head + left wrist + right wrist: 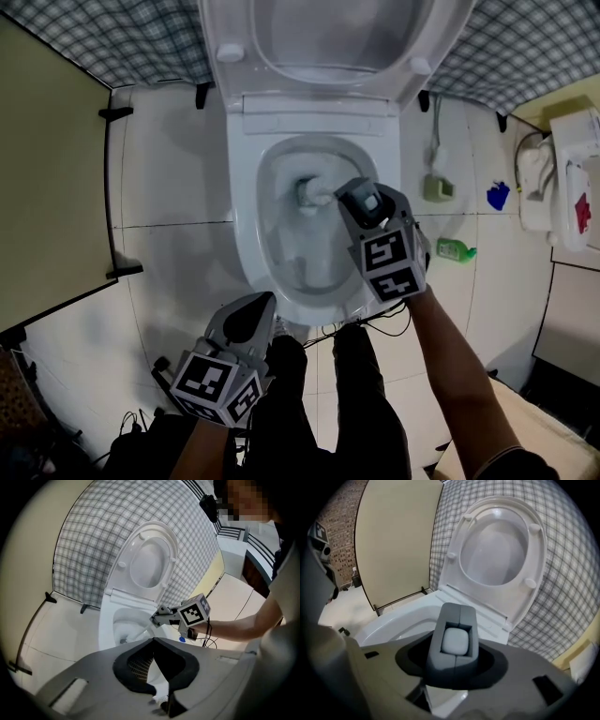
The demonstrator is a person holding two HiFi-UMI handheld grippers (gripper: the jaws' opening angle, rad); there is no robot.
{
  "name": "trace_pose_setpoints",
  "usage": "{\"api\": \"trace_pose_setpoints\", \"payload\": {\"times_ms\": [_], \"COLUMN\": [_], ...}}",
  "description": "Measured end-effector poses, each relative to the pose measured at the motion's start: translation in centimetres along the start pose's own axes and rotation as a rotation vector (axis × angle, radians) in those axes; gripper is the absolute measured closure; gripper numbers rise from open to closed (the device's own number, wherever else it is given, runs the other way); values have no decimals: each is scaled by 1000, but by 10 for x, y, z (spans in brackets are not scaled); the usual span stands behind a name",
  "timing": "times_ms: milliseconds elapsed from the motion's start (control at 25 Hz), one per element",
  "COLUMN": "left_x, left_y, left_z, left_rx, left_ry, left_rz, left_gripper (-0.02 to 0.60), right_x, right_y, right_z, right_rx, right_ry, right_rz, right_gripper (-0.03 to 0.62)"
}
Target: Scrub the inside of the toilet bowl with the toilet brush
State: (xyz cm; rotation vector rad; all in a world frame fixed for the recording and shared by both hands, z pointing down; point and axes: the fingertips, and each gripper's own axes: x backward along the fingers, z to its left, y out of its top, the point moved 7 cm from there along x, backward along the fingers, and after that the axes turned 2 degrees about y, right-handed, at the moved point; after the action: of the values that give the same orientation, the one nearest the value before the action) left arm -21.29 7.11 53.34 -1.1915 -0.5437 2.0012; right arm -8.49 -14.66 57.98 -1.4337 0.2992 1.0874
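Head view first: looks like mid-scrub. Can see the toilet brush (314, 191) with its bristle head down inside the toilet bowl (246, 225), toward the back of it. Gripped by the right tongs (361, 199), clamped round the top end of the stick. Spotting the left tongs (262, 306) well short of the bowl, low down, closed to a point with nothing in them. Counting here: one toilet bowl, one raised seat (328, 37), one toilet brush, two tongs, plus one green bottle (457, 250) on the floor off to the side.

Left gripper view: backs that up, tips meeting, nothing between them, just porcelain behind. Also shows the right tongs across the way with the white stick slanting down into the bowl. Same count, one brush, one bowl.

Right gripper view: staring straight down the handle (455, 641), a pale end sitting in a grey block (452, 667), squeezed from both sides. Standing wide, probably only because that block is chunky. Can't see the bristles from here.

Next up, guessing: sweeping the head round the walls and under the rim, keeping the squeeze firm and the stick off the rim.
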Motion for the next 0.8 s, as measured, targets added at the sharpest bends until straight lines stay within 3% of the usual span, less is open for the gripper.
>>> {"api": "trace_pose_setpoints", "payload": {"times_ms": [200,320,520,800], "left_x": [1,2,-1,0], "left_y": [-3,-1,1,-2], "left_z": [6,5,1,3], "left_rx": [5,4,2,7], "left_ry": [8,1,-14,-14], "left_rz": [1,-5,-13,-12], "left_gripper": [592,592,592,592], "right_x": [13,38,69,50], "right_y": [8,16,20,11], "right_z": [-2,-17,-36,-21], "right_rx": [3,20,-38,-67], "right_ry": [-11,-64,-170,-147], "right_rz": [-14,-18,20,34], "right_gripper": [379,379,379,379]}}
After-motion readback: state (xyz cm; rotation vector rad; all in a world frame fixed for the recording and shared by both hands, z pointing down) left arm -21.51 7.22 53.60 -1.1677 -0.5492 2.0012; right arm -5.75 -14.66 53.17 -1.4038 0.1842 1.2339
